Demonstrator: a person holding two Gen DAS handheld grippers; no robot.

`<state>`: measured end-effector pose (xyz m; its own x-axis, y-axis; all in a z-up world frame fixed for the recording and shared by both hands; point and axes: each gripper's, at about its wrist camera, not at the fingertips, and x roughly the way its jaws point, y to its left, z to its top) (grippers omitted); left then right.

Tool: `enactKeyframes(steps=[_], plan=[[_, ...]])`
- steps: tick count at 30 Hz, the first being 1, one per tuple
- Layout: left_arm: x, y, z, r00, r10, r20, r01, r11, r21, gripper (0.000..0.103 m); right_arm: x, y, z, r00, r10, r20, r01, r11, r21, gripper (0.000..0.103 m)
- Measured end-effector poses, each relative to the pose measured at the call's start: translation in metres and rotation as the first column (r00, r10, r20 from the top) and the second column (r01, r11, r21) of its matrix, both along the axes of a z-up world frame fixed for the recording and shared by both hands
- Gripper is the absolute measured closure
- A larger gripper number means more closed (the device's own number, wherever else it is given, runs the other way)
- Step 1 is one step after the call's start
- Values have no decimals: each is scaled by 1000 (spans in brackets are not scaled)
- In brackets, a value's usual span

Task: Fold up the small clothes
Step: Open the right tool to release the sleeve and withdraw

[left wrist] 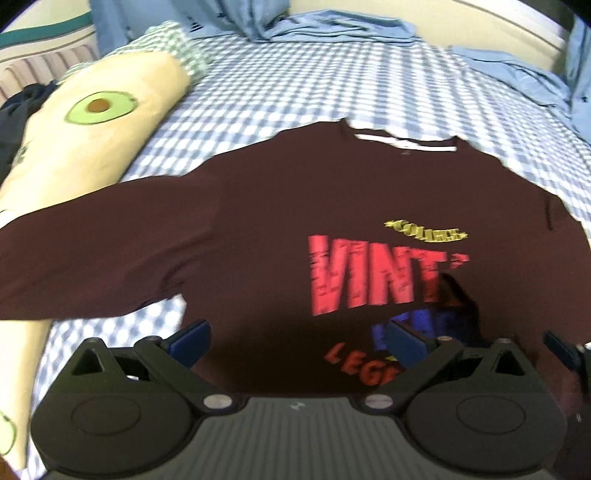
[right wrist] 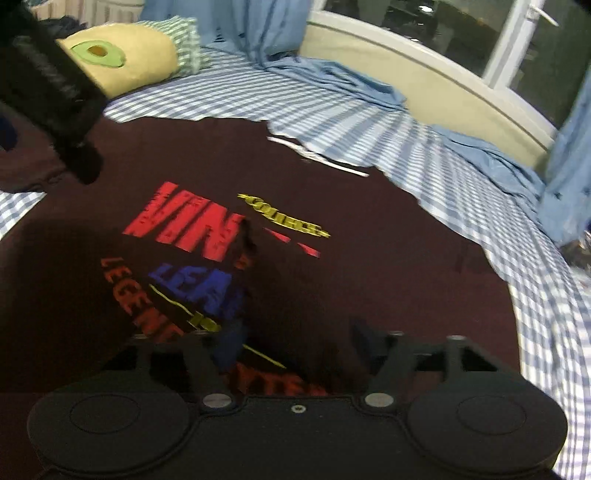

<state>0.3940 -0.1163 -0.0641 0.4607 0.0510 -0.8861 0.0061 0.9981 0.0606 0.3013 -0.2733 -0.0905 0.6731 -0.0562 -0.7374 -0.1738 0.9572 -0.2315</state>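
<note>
Bed [left wrist: 280, 85]: blue-and-white checked sheet, avocado-print pillow [left wrist: 85, 140] at left, blue curtains [right wrist: 240, 29], window [right wrist: 480, 33] behind. Dark maroon T-shirt [left wrist: 258, 221], printed front up, spread flat, right side folded over the lettering. Left gripper [left wrist: 299, 339] and right gripper [right wrist: 291, 343] above its lower part, both wide apart, holding nothing.

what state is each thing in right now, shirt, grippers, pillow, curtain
maroon t-shirt: spread front-up on the bed, a fold of cloth covering part of the print
left gripper: open, over the shirt's lower part
right gripper: open, holding nothing
avocado pillow: lying beside the shirt
blue curtain: hanging, bunched
</note>
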Motion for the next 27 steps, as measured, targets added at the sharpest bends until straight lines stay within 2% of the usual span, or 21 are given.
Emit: enactKeyframes(steps=[4,6,8,13,17,22,24,27], plan=[[9,-31,-17,999,-49,-11,49,999,-3,1,-22,-47,4,990,-143,15,143,990,-7,8],[13,-49,-28,997,-71,-26,72,997,7,1,-32,-74,2,973,-230,17,231,973,-14,3],[15,-63,-38,995,-88,-36,88,996,9,0,-40,-105,0,948,-319,17,320,947,-30,2],[20,-92,-68,991,-98,-86,103,993,53,1,-42,-171,-17,883,-470,6,468,879,-90,1],[21,-103,-81,990,-76,-115,86,992,89,0,-37,-208,-33,866,-499,28,499,860,-109,1],[20,-109,-91,989,-41,-140,59,990,128,0,-21,-224,-45,893,-443,78,449,888,-97,1],[21,-109,-93,989,-29,-145,49,989,142,0,-13,-225,-49,906,-414,93,423,897,-128,1],[21,-112,-96,987,-16,-159,42,986,161,1,-9,-234,-50,898,-423,118,438,885,-162,1]])
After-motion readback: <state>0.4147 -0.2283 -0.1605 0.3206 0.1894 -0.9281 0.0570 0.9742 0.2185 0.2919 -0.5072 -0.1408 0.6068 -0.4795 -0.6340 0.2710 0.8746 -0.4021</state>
